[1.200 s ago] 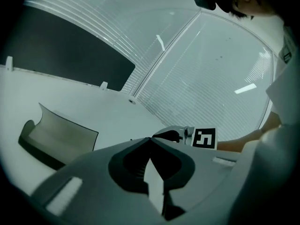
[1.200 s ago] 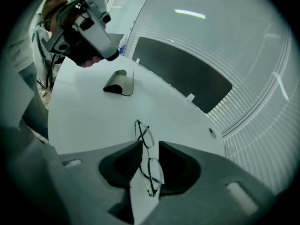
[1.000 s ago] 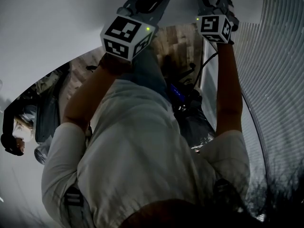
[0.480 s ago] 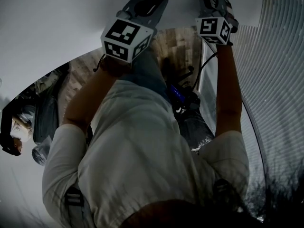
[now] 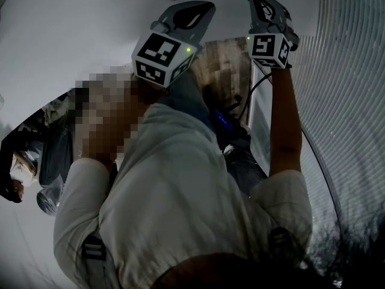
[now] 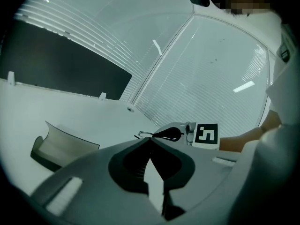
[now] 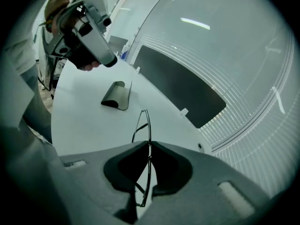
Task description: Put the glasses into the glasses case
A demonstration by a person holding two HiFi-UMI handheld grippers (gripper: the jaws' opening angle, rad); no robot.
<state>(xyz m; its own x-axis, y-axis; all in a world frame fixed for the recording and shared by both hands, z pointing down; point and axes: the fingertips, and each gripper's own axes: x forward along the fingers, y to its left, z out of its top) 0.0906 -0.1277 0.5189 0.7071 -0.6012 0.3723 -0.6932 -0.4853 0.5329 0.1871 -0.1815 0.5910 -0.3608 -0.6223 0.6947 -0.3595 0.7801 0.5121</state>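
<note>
Glasses pinched in the right gripper – case lying apart on the table.

Glasses (image 7: 149,156), thin wire-framed, stand edge-on between the jaws of the right gripper (image 7: 150,144). Those jaws have just been closing and now press on the frame, part of which sticks out past the tips over the white table (image 7: 84,121). The glasses case (image 7: 117,96), dark grey with a curved shell, appears to lie open on that table, well apart from the glasses and beyond them in the right gripper view. The left gripper (image 6: 150,139) has its jaw tips together with nothing between them – it is held in the air, and in its own view the case sits low at the left. In the head view both grippers are raised over the table edge in front of the person.
</note>
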